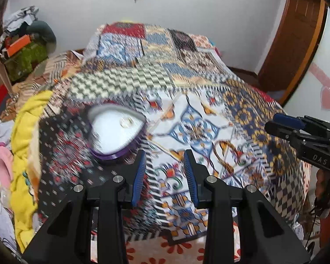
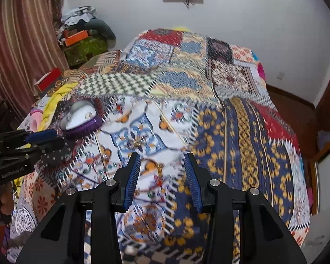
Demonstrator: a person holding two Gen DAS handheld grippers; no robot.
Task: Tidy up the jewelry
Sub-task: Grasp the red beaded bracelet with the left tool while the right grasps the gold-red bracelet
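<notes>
We hold both grippers over the bed, nothing gripped; left gripper [image 1: 165,176] jaws stand wide apart, blue ribbed pads empty; right gripper [image 2: 162,178] likewise wide, presumably kept ready for small pieces; beneath lies a patchwork quilt [image 1: 209,110], busy print, soft folds; on it, ahead-left of the left gripper, sits the heart-shaped purple box [image 1: 114,132], open, pale lining, holding one small round item [image 1: 126,122], blurred, possibly a ring; beyond, a plain wall.
</notes>
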